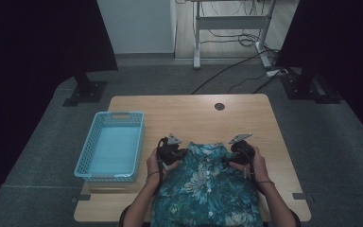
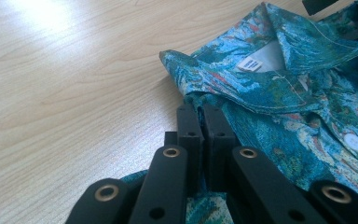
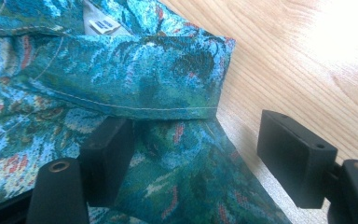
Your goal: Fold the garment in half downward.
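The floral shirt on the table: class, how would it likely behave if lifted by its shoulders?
The floral shirt is thin woven cloth that lies flat with soft folds at the collar, so it would probably droop and hang. It looks light, and would likely bunch rather than slide on the table.

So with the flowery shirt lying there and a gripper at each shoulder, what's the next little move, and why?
Probably closing the right gripper on the shirt. The left gripper is already shut on the fabric at its shoulder, just below the collar, while the right one's jaws stand open, astride the other shoulder's edge without pinching it. Both shoulders likely need holding before the shirt can be lifted or folded evenly.
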Motion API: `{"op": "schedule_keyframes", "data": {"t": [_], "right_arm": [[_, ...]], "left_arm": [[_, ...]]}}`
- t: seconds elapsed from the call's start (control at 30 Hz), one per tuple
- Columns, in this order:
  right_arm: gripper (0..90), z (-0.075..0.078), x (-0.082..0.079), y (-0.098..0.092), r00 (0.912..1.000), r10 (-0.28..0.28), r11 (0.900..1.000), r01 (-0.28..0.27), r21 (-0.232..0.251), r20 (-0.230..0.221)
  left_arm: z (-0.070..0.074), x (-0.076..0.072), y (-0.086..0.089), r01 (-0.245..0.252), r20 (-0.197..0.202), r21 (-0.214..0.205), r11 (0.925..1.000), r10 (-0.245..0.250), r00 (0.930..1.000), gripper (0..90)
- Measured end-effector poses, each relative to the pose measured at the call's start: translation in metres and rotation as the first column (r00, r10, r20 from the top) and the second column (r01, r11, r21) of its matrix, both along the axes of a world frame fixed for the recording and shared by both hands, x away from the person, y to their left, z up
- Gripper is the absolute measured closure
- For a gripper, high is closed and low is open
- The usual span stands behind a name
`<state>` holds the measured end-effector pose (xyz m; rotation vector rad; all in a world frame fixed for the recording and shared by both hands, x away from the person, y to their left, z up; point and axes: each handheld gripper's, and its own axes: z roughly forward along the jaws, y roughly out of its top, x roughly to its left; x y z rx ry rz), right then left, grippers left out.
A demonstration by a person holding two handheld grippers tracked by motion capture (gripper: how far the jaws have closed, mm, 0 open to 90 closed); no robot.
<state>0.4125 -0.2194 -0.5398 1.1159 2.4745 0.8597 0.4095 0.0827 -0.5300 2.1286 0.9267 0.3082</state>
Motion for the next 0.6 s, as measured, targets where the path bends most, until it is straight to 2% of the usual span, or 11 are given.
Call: {"op": "schedule_keyframes", "data": {"t": [0.27, 0.43, 0.6], "right_arm": [[27.8, -0.0019, 0.0021, 0.0017, 1.0, -0.001, 1.0, 0.001, 0.003, -0.01], [32.2, -0.0026, 0.0009, 0.0005, 0.9998, -0.008, 0.9996, 0.009, 0.027, -0.016], [38.4, -0.0014, -0.0008, 0.0018, 0.9998, -0.004, 0.9997, 0.005, 0.024, -0.019]], "left_arm": [[-0.0008, 0.0001, 0.0001, 0.0, -0.001, -0.001, 1.0, 0.0, 1.0, 86.7], [-0.0002, -0.0012, 0.0002, 0.0, 0.001, -0.003, 1.0, 0.0, 1.0, 86.7], [0.0004, -0.0021, 0.0004, -0.002, 0.001, -0.002, 1.0, 0.002, 1.0, 86.7]]}}
